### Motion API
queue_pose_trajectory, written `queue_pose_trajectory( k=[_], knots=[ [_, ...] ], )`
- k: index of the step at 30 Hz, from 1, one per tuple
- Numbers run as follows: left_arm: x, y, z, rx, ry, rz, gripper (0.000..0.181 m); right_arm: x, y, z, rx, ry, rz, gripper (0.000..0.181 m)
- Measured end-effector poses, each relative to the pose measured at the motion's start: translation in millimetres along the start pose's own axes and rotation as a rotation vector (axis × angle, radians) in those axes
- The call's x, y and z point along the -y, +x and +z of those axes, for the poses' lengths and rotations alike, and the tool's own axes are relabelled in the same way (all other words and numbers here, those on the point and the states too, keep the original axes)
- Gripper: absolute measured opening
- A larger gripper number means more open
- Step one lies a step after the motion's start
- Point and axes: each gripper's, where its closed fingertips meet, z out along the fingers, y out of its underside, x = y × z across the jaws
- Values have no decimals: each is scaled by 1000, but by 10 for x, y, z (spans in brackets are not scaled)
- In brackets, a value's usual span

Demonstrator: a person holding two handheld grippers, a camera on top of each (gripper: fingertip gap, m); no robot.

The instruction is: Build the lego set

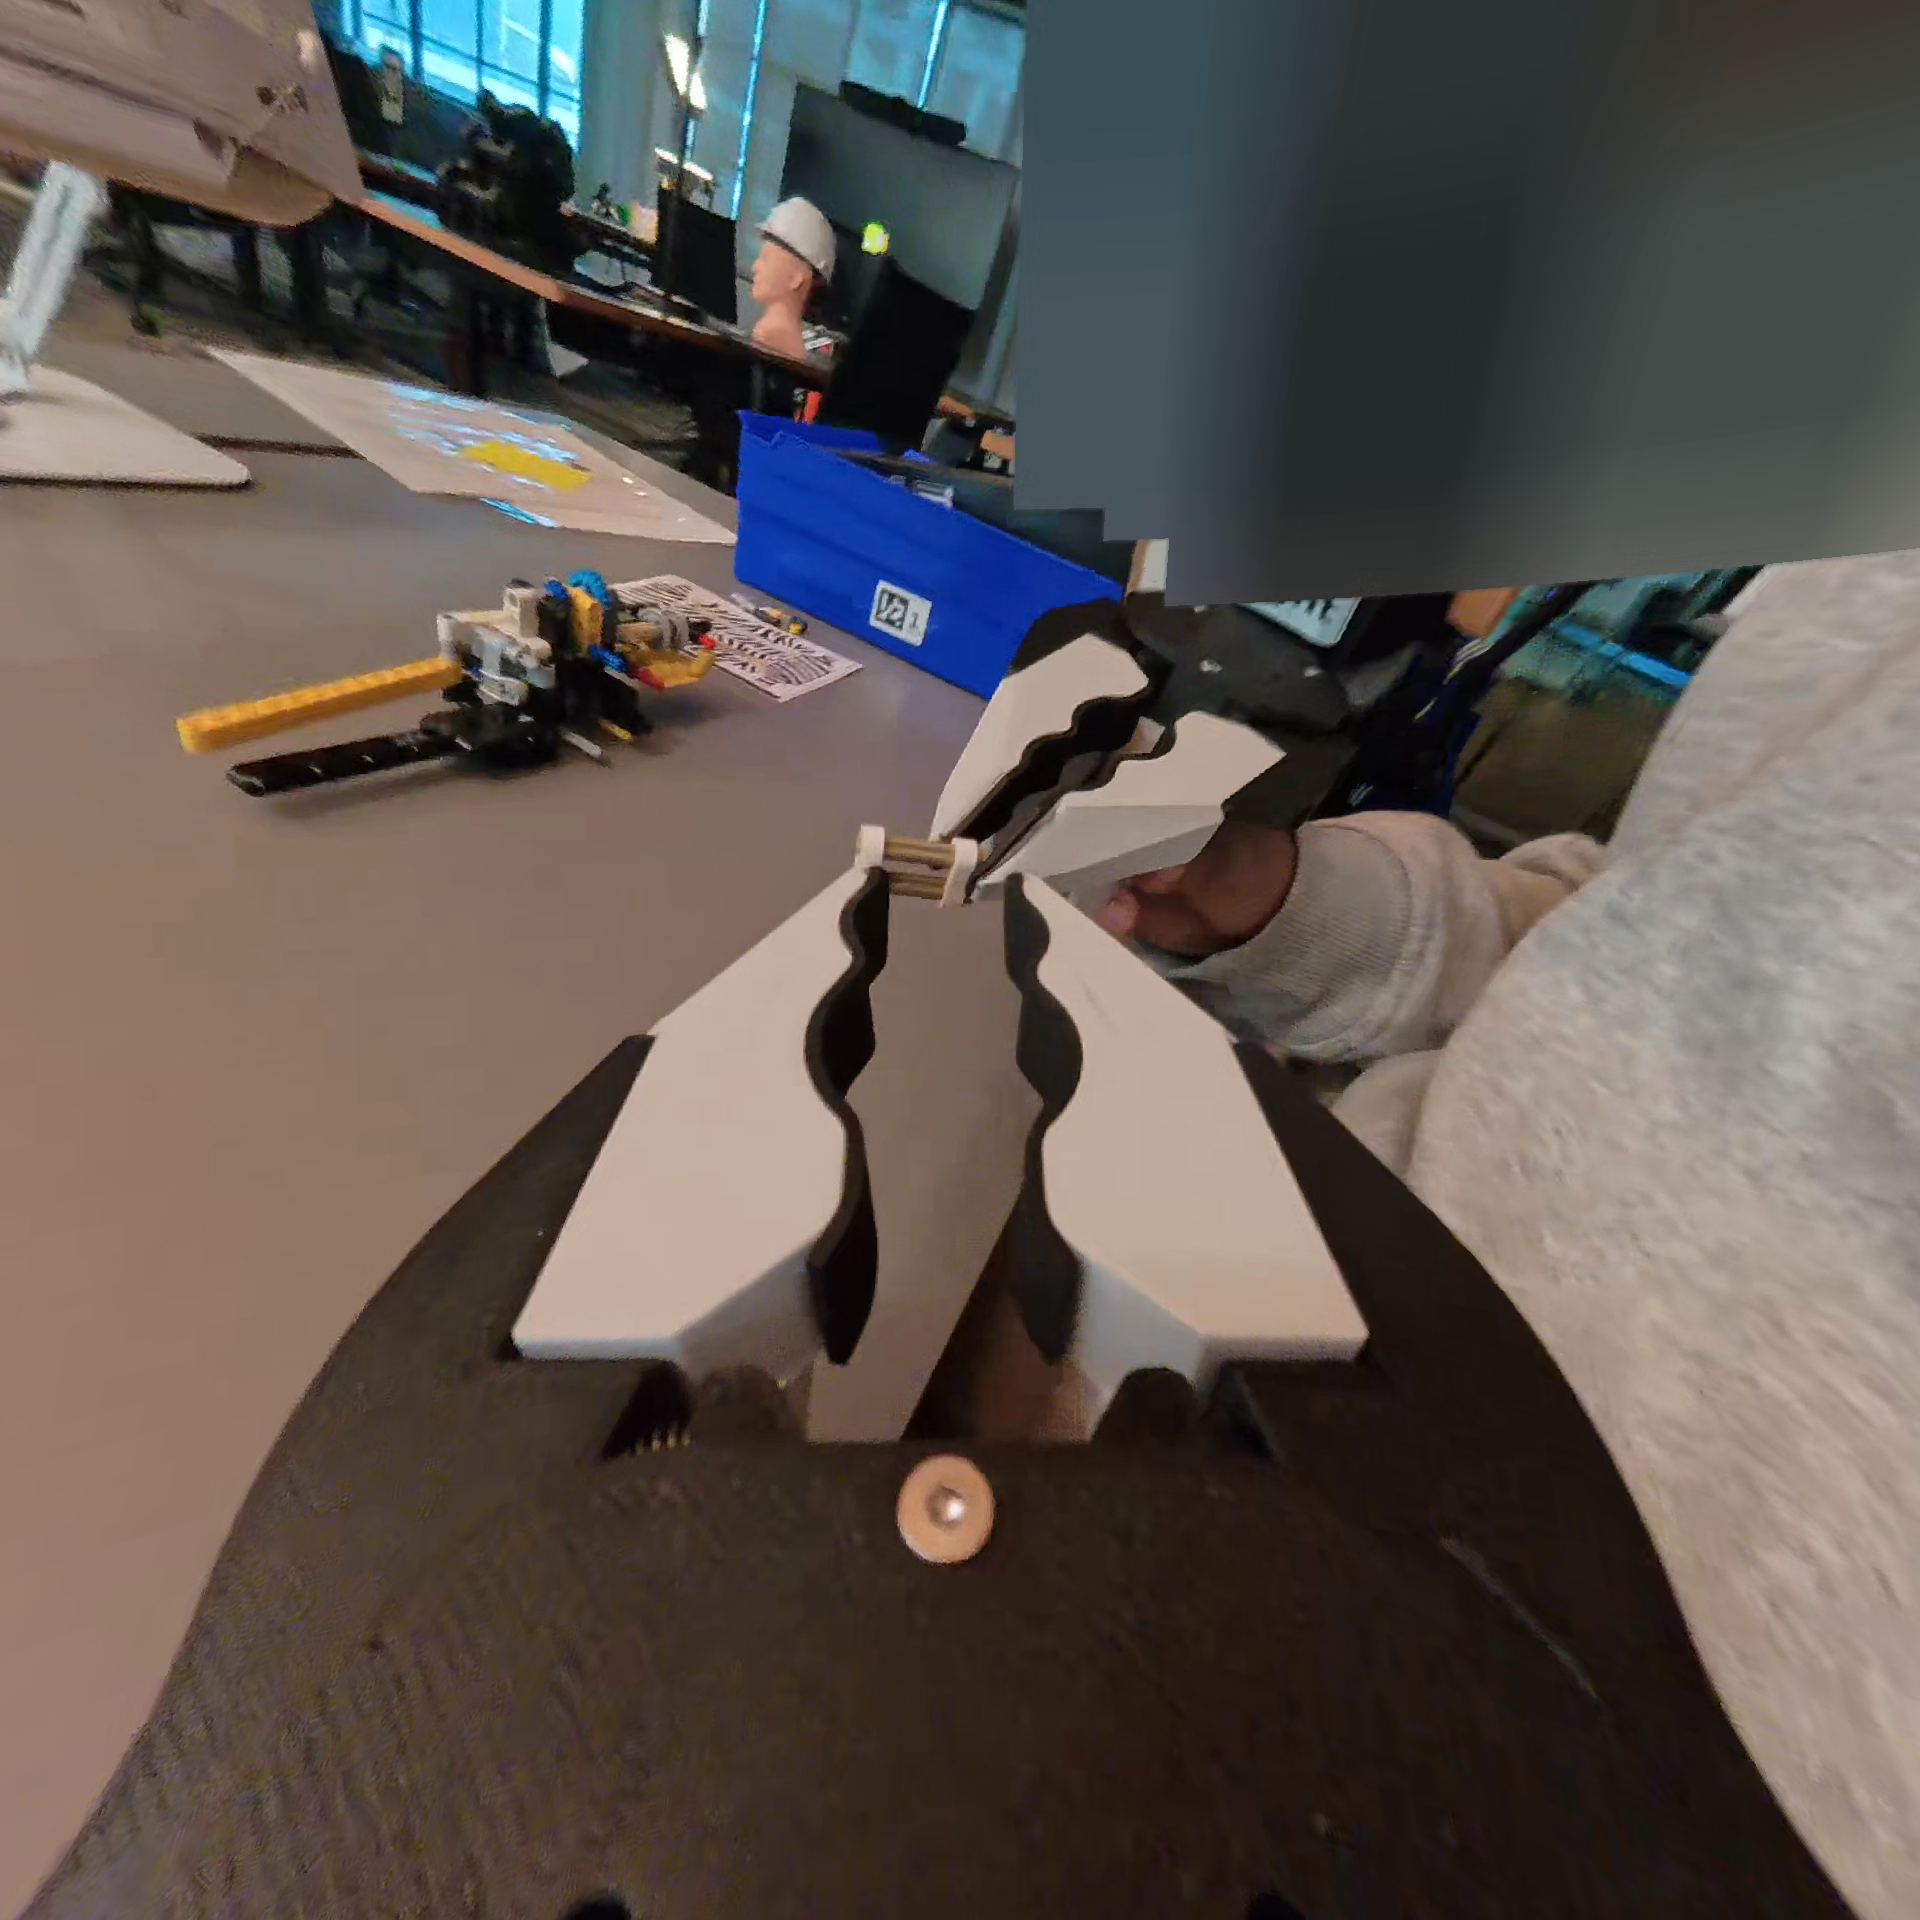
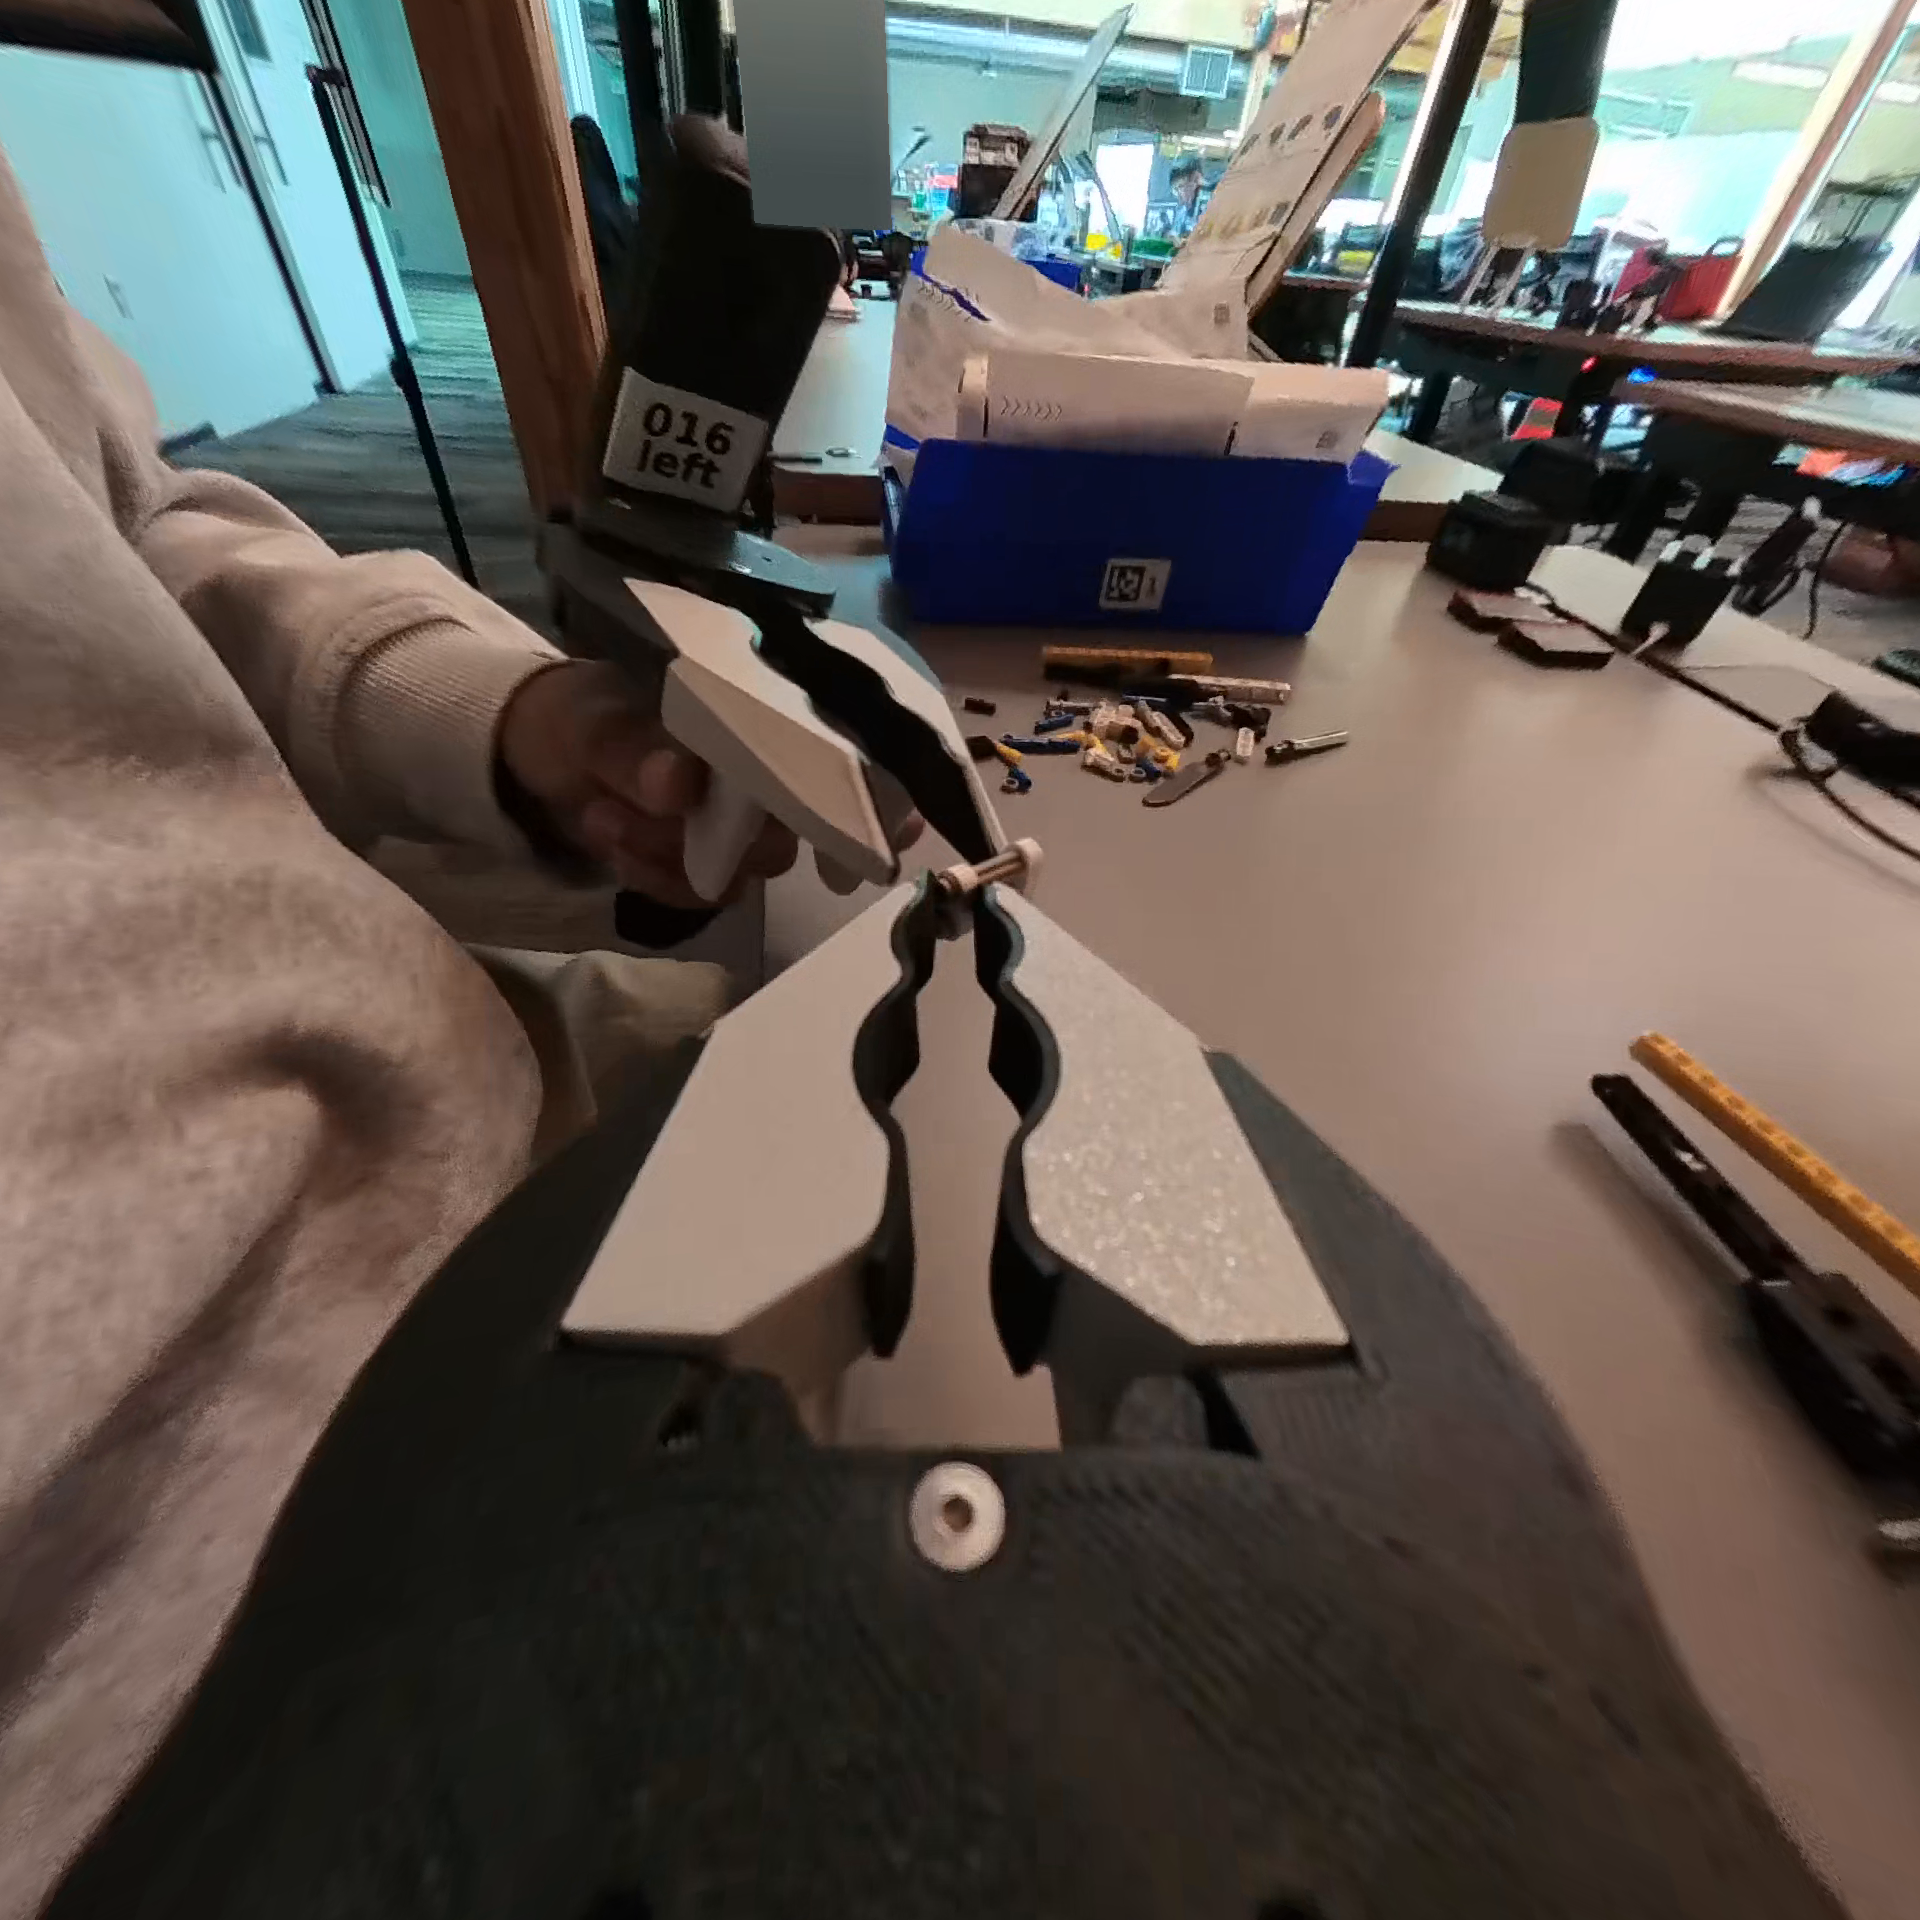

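A small Lego piece (image 1: 920, 864), tan axles between two white bushes, is held above the grey table (image 1: 312, 1018). My right gripper (image 2: 954, 902) is shut on one white end of it (image 2: 987, 871) and reaches in from the right in the left wrist view (image 1: 982, 857). My left gripper (image 1: 943, 888) is open, its tips just below the piece, one on each side; it also shows in the right wrist view (image 2: 940, 862). A part-built Lego model (image 1: 540, 665) with a yellow beam and a black beam lies farther back on the table.
A blue bin (image 1: 883, 561) stands behind the model; the right wrist view shows it (image 2: 1122, 530) full of paper bags. Loose Lego pieces (image 2: 1122, 727) lie in front of it. A sticker sheet (image 1: 748, 634) and printed sheets (image 1: 468, 447) lie nearby. The model's beams (image 2: 1766, 1174) lie at the right.
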Motion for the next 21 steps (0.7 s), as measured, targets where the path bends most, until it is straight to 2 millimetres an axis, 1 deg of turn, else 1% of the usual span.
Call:
queue_pose_trajectory(
  k=[2,4,7,11,15,18,21],
  knots=[
    [23,4,3,-31,17,-55,23,-7,30,0,14,21,46,6],
    [12,-28,-1,-7,17,-29,23,4,53,10,25,37,81,6],
    [-8,-68,-2,23,9,-12,30,-8,41,51,45,58,134,6],
    [17,-68,-23,23,21,-17,28,9,52,71,55,88,184,6],
    [56,-60,-38,45,41,42,26,63,68,74,92,138,288,6],
    [78,-71,-55,94,45,135,23,110,67,65,117,171,349,7],
    [63,-43,-28,134,32,207,28,179,86,62,134,239,444,6]
  ],
)
